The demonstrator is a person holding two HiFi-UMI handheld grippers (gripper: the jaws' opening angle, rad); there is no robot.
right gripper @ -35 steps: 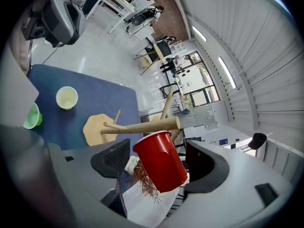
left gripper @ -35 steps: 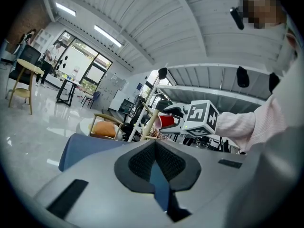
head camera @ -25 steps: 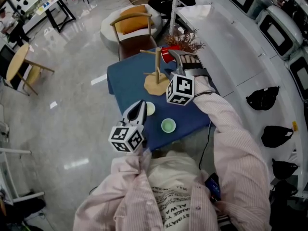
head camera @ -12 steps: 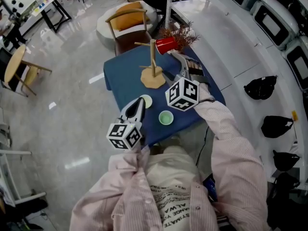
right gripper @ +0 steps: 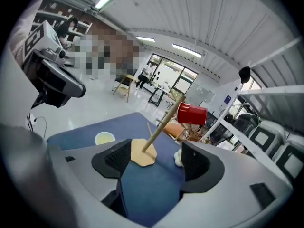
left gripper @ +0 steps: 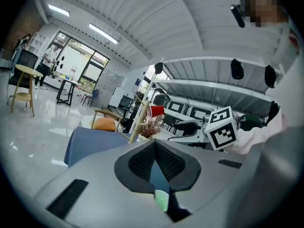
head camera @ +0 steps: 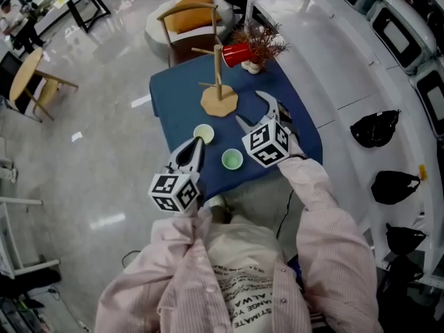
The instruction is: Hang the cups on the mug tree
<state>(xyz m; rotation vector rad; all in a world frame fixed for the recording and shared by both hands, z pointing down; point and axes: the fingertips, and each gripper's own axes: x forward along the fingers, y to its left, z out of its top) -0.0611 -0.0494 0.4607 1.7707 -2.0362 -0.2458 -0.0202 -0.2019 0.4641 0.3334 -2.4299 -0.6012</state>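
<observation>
On the blue-covered desk point(head camera: 173, 109), set on glossy grey floor point(head camera: 104, 151), the mug tree point(head camera: 219, 82) carried a red cup point(head camera: 236, 54) at the far side. A pale cup point(head camera: 204, 133) and a green cup point(head camera: 232, 159) sat nearer. The left tool point(head camera: 195, 146) was clenched, seemingly empty, and the right tool point(head camera: 251, 109) was released.

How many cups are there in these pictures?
3. A red cup hangs on the mug tree; a pale yellow cup and a green cup sit on the blue tablecloth, nearer the person. Part of the cloth is covered, so another could be hidden.
</observation>
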